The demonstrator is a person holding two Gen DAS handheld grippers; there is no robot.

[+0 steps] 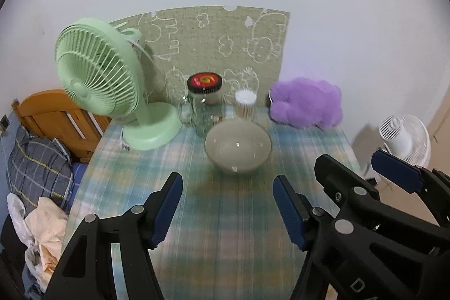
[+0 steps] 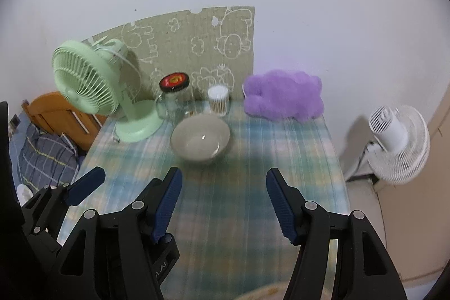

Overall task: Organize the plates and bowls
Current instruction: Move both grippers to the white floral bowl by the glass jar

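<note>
The left gripper (image 1: 227, 204), black-framed with blue ribbed pads, hangs with jaws apart and nothing between them above the pale green-and-blue plaid tablecloth (image 1: 225, 229). The right gripper (image 2: 223, 201), built the same, is likewise spread wide and holds nothing. At 12 o'clock from the left pair sits the round grey shallow bowl (image 1: 238, 146), upright on the cloth; the right pair sees it toward 11 o'clock. Just behind it stand a clear glass handled jar with a black-and-red lid (image 1: 204, 103) and a clear tub of cotton swabs (image 1: 245, 103). A mint-green plastic desk fan (image 1: 104, 80) stands at 10 o'clock, a fluffy purple plush cushion (image 1: 306, 103) at 1 o'clock.
</note>
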